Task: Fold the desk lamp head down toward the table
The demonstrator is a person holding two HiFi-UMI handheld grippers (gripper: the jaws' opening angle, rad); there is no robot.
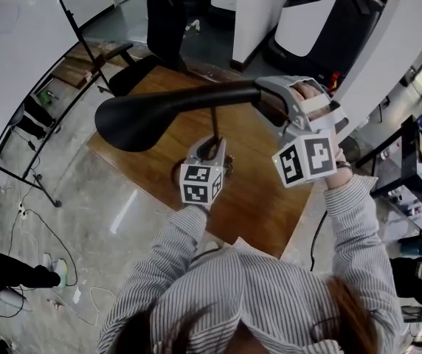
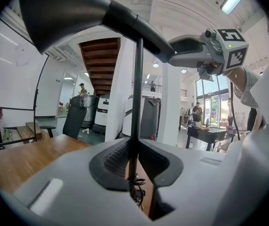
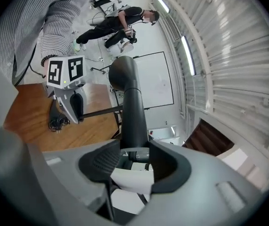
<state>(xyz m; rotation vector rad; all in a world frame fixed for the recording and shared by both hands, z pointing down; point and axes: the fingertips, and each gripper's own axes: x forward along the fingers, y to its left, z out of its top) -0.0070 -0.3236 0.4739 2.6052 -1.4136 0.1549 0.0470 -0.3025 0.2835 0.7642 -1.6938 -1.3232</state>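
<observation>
A black desk lamp stands on the wooden table. Its wide head hangs out to the left at the end of a thick neck, roughly level. My right gripper is shut on the neck's right end; in the right gripper view the neck runs out from between the pads of that gripper to the head. Lower down, my left gripper is shut on the lamp's thin upright pole. In the left gripper view the pole rises from between the pads of this gripper.
A black office chair stands beyond the table's far edge. A whiteboard on a stand is at the left, over a glossy floor with cables. A white pillar and a dark desk lie at the right.
</observation>
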